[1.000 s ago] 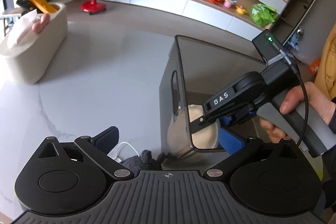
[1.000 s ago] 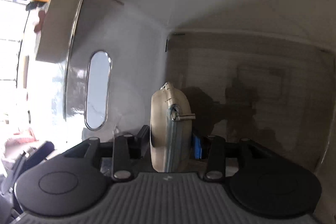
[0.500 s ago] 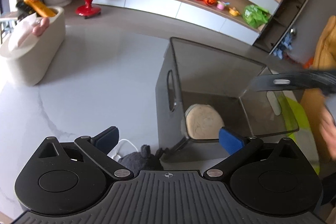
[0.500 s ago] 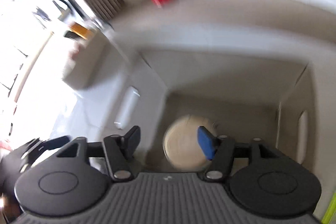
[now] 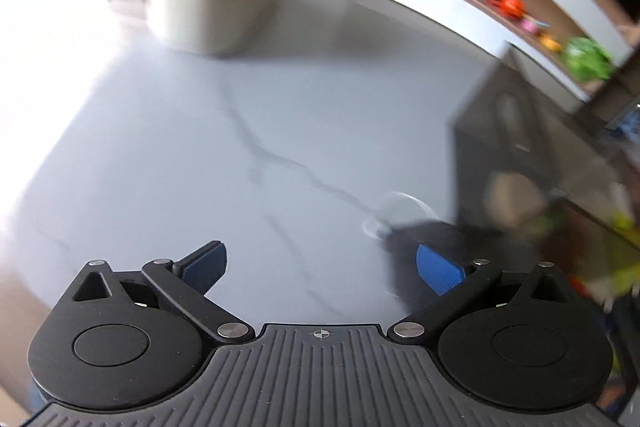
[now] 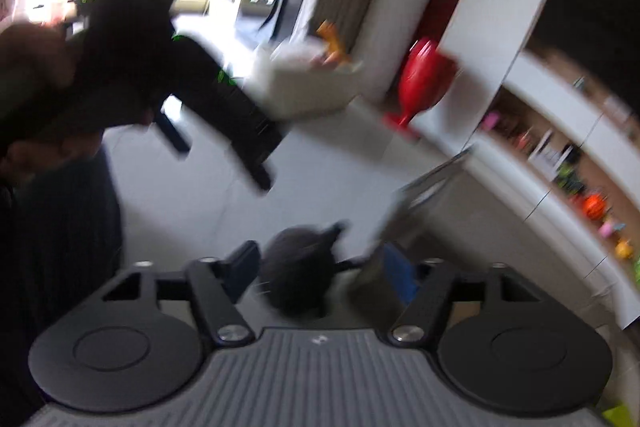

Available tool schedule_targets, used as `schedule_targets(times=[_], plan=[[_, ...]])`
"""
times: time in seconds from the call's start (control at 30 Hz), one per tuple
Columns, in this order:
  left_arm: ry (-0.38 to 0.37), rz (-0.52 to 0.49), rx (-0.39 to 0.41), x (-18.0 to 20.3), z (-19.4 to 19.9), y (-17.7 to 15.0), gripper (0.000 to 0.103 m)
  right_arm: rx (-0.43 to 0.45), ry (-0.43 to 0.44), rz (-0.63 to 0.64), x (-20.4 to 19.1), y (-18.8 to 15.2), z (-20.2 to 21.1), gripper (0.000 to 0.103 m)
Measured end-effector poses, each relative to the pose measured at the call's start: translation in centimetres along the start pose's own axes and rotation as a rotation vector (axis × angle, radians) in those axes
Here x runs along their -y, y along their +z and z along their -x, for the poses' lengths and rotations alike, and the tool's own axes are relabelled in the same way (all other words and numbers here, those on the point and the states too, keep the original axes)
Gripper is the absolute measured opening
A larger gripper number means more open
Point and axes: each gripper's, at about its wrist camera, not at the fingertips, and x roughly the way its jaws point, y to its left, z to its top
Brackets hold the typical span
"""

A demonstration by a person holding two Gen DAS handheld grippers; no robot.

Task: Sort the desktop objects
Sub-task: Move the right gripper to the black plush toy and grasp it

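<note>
Hovering over the marble table [image 5: 168, 155], the left gripper [image 5: 320, 267] gapes wide, empty; the dark plush toy [image 6: 298, 275] lies between the right gripper's [image 6: 320, 269] half-spread, just-narrowing jaws, untouched, beside the grey bin [image 5: 508, 131].

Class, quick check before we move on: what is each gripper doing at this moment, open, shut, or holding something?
Left gripper: open, nothing between its pads.
Right gripper: open after just closing partway; the dark furry toy sits between the pads, not visibly gripped.
</note>
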Motion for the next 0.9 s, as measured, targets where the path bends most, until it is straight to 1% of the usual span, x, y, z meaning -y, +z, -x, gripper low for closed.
schedule_targets(times=[0.03,0.07,0.1,0.13,0.17,0.23,0.33,0.43,0.5,0.53,0.57,0.6,0.67,0.73,0.77,0.8,0.83,0.9], plan=[[0.019,0.009,0.018,-0.3,0.1,0.1,0.103,-0.025,0.020,-0.012,-0.4,0.1,-0.7,0.066],[0.016,0.026,0.029,-0.6,0.1,0.1,0.103,-0.042,0.017,-0.019,-0.7,0.4,-1.3,0.067],[0.000,0.045,0.032,-0.9,0.1,0.2,0.103,-0.045,-0.009,-0.024,-0.9,0.6,-2.0,0.067],[-0.016,0.056,0.030,-1.1,0.0,0.2,0.103,-0.046,-0.043,-0.025,-1.0,0.9,-2.6,0.072],[-0.022,0.055,0.027,-1.1,-0.2,0.2,0.103,-0.050,-0.067,-0.023,-1.0,1.0,-3.2,0.079],[-0.031,0.051,0.021,-1.1,-0.6,0.0,0.103,-0.075,-0.078,-0.020,-1.5,1.1,-5.5,0.082],[-0.038,0.036,0.010,-1.0,-1.0,-0.4,0.103,-0.115,-0.086,-0.018,-1.8,1.0,-9.1,0.082],[-0.057,0.031,0.006,-0.7,-1.3,-0.4,0.103,-0.163,-0.107,-0.018,-2.4,0.4,-11.4,0.082],[-0.067,0.026,0.006,-0.5,-1.1,-0.6,0.103,-0.201,-0.110,-0.049,-2.1,0.0,-13.0,0.073],[-0.076,0.027,0.006,-0.5,-1.0,-0.6,0.103,-0.201,-0.116,-0.073,-1.8,-0.2,-13.1,0.067],[-0.096,0.030,0.004,-0.5,-0.9,-0.6,0.103,-0.195,-0.123,-0.098,-1.4,-0.5,-13.1,0.066],[-0.137,0.037,-0.002,-0.6,-0.8,-0.6,0.103,-0.193,-0.112,-0.132,-0.9,-0.6,-12.9,0.065],[-0.265,0.059,-0.019,-0.7,-0.4,-0.5,0.103,-0.203,-0.060,-0.220,0.6,-0.8,-12.4,0.063],[-0.454,0.080,-0.044,-0.6,0.3,-0.4,0.103,-0.219,0.023,-0.324,2.4,-1.1,-11.8,0.062],[-0.533,0.081,-0.054,-0.3,0.7,-0.4,0.103,-0.228,0.059,-0.366,3.1,-1.3,-11.5,0.062],[-0.578,0.066,-0.055,0.3,1.4,-0.4,0.103,-0.237,0.092,-0.408,3.9,-1.6,-11.2,0.062],[-0.591,0.037,-0.047,1.2,2.2,-0.4,0.103,-0.243,0.114,-0.442,4.6,-1.9,-10.6,0.062],[-0.575,-0.037,-0.017,3.2,4.0,-0.4,0.103,-0.244,0.148,-0.500,5.9,-2.5,-9.5,0.062]])
